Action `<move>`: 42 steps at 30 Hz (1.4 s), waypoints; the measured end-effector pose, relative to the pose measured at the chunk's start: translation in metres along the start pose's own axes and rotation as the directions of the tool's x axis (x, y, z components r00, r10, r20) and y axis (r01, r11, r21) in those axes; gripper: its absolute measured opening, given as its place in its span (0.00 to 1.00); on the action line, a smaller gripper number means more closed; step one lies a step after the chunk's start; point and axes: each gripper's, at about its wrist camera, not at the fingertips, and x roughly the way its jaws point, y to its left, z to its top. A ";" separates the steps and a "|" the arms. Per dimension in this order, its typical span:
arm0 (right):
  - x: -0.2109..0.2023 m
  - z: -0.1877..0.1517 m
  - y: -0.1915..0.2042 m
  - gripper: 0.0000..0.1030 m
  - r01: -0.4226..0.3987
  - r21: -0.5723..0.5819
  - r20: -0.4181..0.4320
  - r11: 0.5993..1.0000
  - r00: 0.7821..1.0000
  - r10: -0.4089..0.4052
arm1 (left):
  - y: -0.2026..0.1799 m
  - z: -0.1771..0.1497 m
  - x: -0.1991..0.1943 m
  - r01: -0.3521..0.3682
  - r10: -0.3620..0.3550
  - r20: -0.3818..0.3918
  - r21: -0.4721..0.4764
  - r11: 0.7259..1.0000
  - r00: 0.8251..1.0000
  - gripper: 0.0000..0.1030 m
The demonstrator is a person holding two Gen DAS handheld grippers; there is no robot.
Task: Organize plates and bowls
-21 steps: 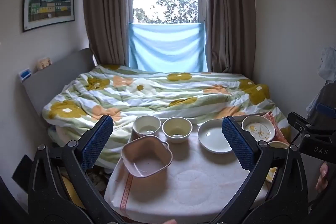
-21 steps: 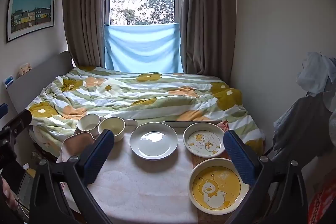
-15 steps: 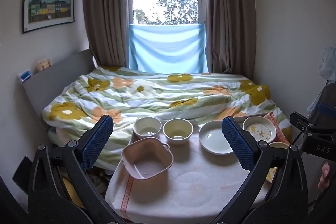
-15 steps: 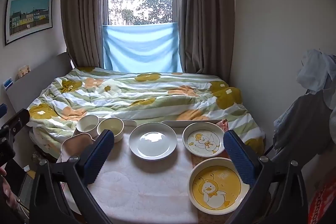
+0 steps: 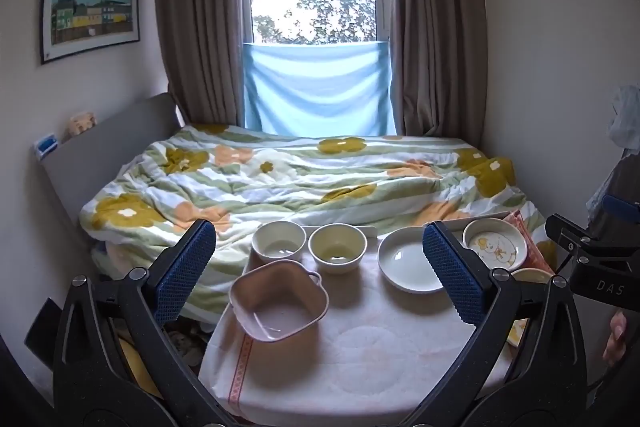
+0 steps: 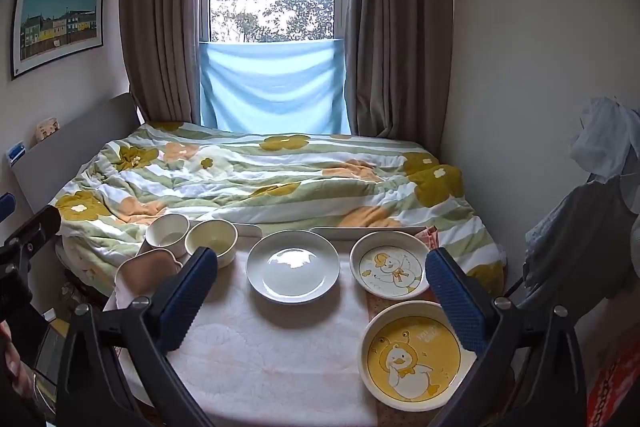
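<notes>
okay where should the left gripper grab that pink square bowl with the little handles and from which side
Grip the pink square bowl by its near rim wall, one finger inside and one outside, coming down from the near side. Its body looks too broad to span, and its far handle sits close to the yellow bowl.

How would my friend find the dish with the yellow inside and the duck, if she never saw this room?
Start at the small cloth-covered table at the foot of the flowery bed. Go to its near right corner, nearest the right gripper. The yellow duck dish sits there; the duck plate behind it is white inside, not yellow.
</notes>
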 end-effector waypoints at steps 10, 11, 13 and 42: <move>0.000 -0.001 0.002 1.00 -0.001 -0.002 0.000 1.000 1.000 0.001 | -0.003 -0.002 0.003 -0.009 0.009 -0.018 0.000 1.000 1.000 1.00; 0.000 -0.001 0.002 1.00 -0.001 -0.002 0.001 1.000 1.000 0.001 | -0.003 -0.003 0.003 -0.011 0.011 -0.018 0.001 1.000 1.000 1.00; 0.000 0.000 0.002 1.00 0.000 -0.002 0.000 1.000 1.000 0.000 | -0.004 -0.003 0.002 -0.009 0.010 -0.019 0.001 1.000 1.000 1.00; -0.001 0.002 -0.004 1.00 -0.001 0.010 0.006 1.000 1.000 0.001 | -0.014 -0.007 -0.007 -0.045 0.045 0.027 -0.003 0.999 0.999 1.00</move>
